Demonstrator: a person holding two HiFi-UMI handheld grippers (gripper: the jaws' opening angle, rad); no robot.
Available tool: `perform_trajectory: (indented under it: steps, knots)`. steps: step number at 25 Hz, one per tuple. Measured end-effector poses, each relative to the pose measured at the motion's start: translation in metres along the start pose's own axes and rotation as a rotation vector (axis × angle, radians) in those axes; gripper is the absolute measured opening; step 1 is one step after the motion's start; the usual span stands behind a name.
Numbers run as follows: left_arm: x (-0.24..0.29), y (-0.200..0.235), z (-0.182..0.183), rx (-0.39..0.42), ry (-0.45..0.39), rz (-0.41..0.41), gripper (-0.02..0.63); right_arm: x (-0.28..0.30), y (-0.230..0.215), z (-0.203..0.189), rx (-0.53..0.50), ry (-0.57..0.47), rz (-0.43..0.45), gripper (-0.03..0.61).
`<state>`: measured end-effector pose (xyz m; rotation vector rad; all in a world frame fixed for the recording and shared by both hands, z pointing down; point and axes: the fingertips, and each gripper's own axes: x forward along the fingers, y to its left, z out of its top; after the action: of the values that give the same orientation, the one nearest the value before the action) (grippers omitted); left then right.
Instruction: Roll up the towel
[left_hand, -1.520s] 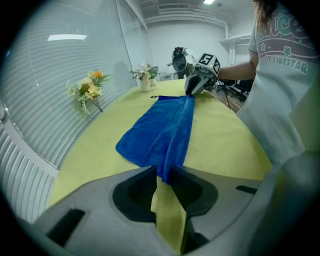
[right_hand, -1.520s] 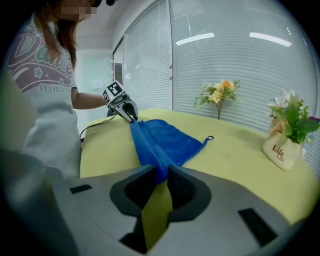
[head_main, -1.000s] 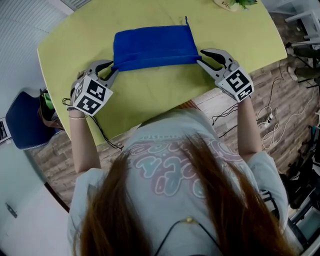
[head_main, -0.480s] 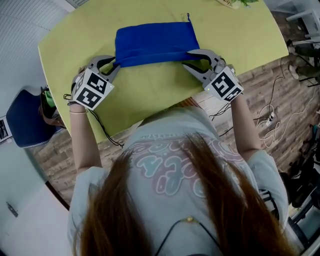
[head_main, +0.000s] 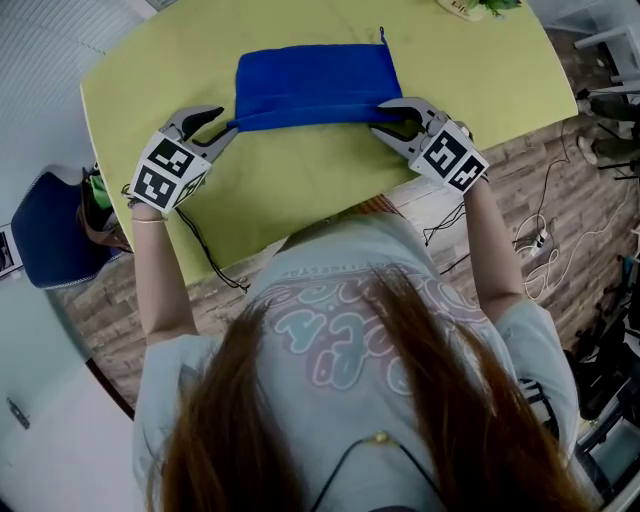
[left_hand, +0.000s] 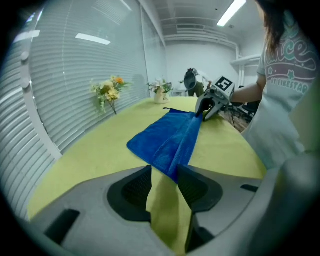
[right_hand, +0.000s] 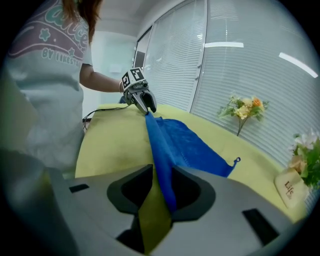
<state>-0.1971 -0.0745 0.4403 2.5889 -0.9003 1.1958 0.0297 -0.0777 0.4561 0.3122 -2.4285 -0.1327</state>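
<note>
Both forearms reach out over the table, and each tool tips down toward it. The blue towel lies flat mid-table with its near edge doubled over. At that edge's left corner the left gripper has its jaws opening, and the corner sits loose between the tips. The right gripper pinches the fold's other end in its tips. Since a second ago the right hand has slid inward along the fold and rolled. The left wrist has rolled too, hardly shifting place.
</note>
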Motion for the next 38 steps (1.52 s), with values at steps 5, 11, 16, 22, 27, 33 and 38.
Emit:
perform_trajectory:
  steps: [5, 11, 16, 22, 27, 33, 38]
  knots:
    - [-0.003, 0.008, 0.001, -0.082, -0.035, -0.064, 0.149, 0.001, 0.000, 0.000, 0.016, -0.004, 0.013, 0.121]
    - [-0.019, 0.026, -0.003, -0.123, -0.033, -0.031, 0.140, 0.000, 0.000, 0.000, 0.012, -0.002, 0.010, 0.121]
    - [-0.018, -0.029, 0.058, 0.102, -0.173, -0.028, 0.140, 0.000, -0.001, 0.000, 0.020, -0.004, 0.014, 0.121]
    - [0.040, -0.066, 0.060, 0.347, -0.071, -0.050, 0.153, 0.002, 0.000, 0.000, 0.026, -0.003, 0.008, 0.121]
    - [0.051, -0.062, 0.041, 0.394, 0.031, -0.049, 0.149, 0.002, -0.003, 0.000, 0.021, -0.001, -0.006, 0.109]
    - [0.052, -0.058, 0.040, 0.343, 0.058, -0.091, 0.091, -0.002, -0.008, 0.002, -0.018, 0.015, -0.017, 0.098]
    - [0.054, -0.056, 0.042, 0.379, 0.074, -0.073, 0.053, 0.000, -0.005, 0.000, -0.075, 0.051, 0.002, 0.089]
